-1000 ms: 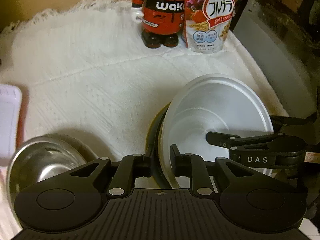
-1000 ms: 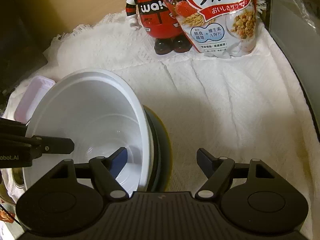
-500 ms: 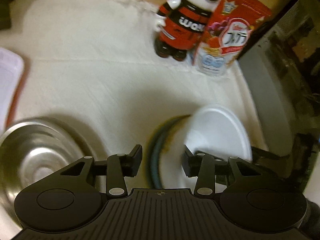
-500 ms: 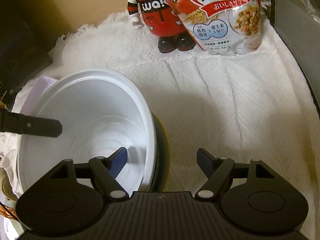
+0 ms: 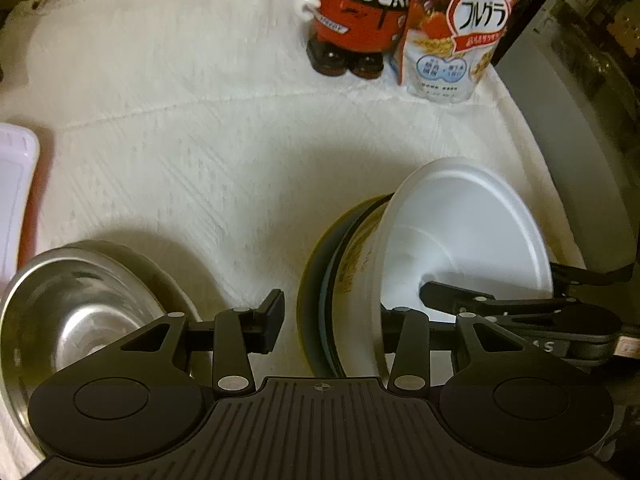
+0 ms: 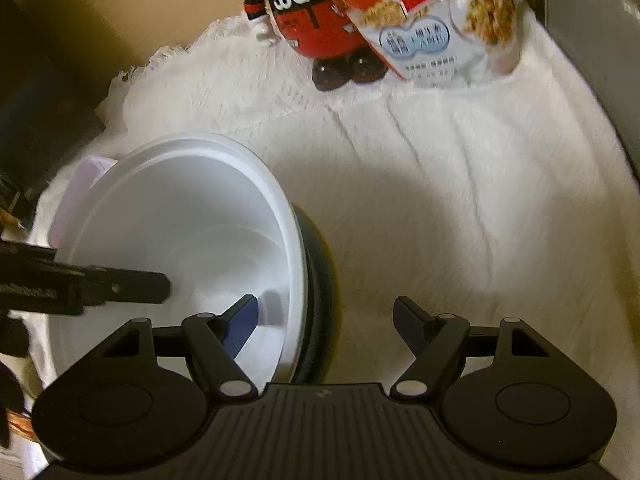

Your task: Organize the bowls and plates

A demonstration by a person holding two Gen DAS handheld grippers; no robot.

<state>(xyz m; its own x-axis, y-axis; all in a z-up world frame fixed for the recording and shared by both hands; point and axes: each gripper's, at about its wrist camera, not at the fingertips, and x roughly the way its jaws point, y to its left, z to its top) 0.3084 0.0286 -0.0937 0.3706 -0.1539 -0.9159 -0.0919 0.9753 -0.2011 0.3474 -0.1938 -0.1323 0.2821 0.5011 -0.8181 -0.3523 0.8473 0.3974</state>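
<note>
Closest to us, the left gripper (image 5: 328,320) has let go of the rim it was pinching a second ago and swung back over the stack; its jaws straddle the edges of the dark plate (image 5: 316,300) and white bowl (image 5: 468,240), closing in again with no contact yet. So we read this as a regrip, probably to take more of the stack at once. The right gripper (image 6: 326,320) hasn't budged: jaws wide, one finger (image 6: 240,326) inside the bowl (image 6: 180,240), the other outside, nothing pinched that we can see. The stack sits tilted on the white cloth (image 5: 200,140), with the steel bowl (image 5: 76,312) just to its left, still waiting. Further back the pink tray (image 5: 16,184) peeks in, and at the far end stand the red figure (image 5: 356,12) and cereal bag (image 5: 452,36).
</note>
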